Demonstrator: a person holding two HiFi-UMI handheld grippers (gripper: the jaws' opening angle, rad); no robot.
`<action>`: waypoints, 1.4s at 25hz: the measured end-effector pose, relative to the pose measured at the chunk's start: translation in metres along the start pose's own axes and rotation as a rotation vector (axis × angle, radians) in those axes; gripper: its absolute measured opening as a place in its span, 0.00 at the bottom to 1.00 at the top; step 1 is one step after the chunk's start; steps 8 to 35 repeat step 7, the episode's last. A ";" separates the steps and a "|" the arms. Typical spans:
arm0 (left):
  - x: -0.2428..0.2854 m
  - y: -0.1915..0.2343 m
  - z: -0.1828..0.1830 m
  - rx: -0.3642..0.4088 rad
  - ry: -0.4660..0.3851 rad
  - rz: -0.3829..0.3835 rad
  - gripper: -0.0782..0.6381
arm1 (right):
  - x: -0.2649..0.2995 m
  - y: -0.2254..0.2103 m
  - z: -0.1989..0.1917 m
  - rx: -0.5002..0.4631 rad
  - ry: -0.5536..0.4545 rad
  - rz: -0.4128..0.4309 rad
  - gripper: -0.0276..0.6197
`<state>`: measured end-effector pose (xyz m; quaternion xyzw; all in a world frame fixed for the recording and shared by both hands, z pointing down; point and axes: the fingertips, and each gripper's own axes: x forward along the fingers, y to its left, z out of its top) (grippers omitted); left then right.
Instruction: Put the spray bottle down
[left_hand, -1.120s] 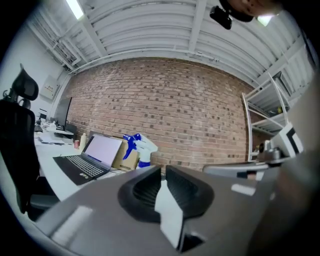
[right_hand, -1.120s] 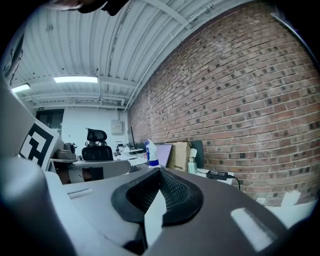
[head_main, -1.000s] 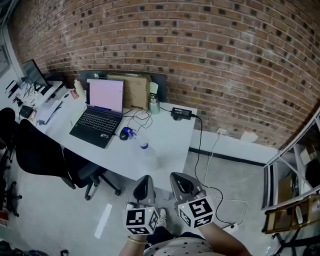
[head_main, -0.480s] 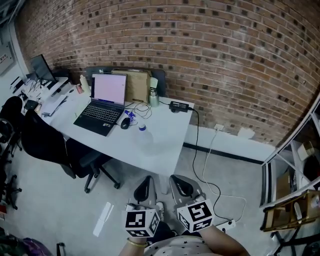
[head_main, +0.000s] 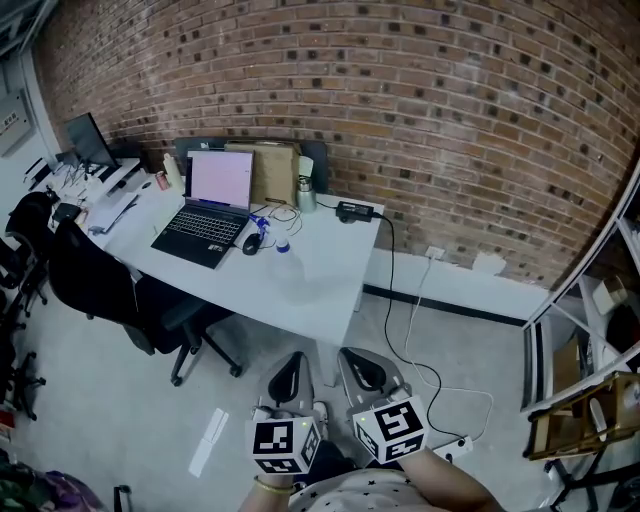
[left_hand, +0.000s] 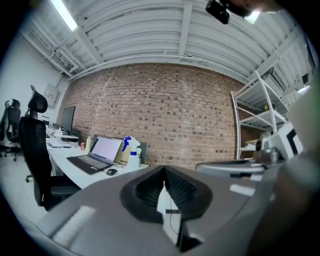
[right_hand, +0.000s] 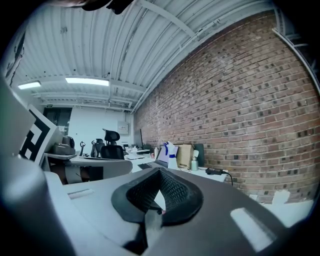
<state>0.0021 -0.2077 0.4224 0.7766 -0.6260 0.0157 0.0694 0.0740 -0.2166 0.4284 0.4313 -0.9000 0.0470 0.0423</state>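
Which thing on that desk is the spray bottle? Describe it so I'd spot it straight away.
Under the brick wall stands a white desk with an open laptop. Just right of the laptop, beside the black mouse, stands the spray bottle. It is the only pale bottle with a blue collar and trigger; the flask behind it by the wall is grey metal.
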 end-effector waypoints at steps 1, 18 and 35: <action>-0.001 0.000 0.001 0.001 0.000 -0.001 0.12 | -0.001 0.000 0.001 0.000 -0.001 -0.001 0.04; -0.003 0.001 0.000 0.002 0.002 -0.004 0.12 | -0.002 0.004 0.002 -0.008 -0.008 0.004 0.04; -0.003 0.001 0.000 0.002 0.002 -0.004 0.12 | -0.002 0.004 0.002 -0.008 -0.008 0.004 0.04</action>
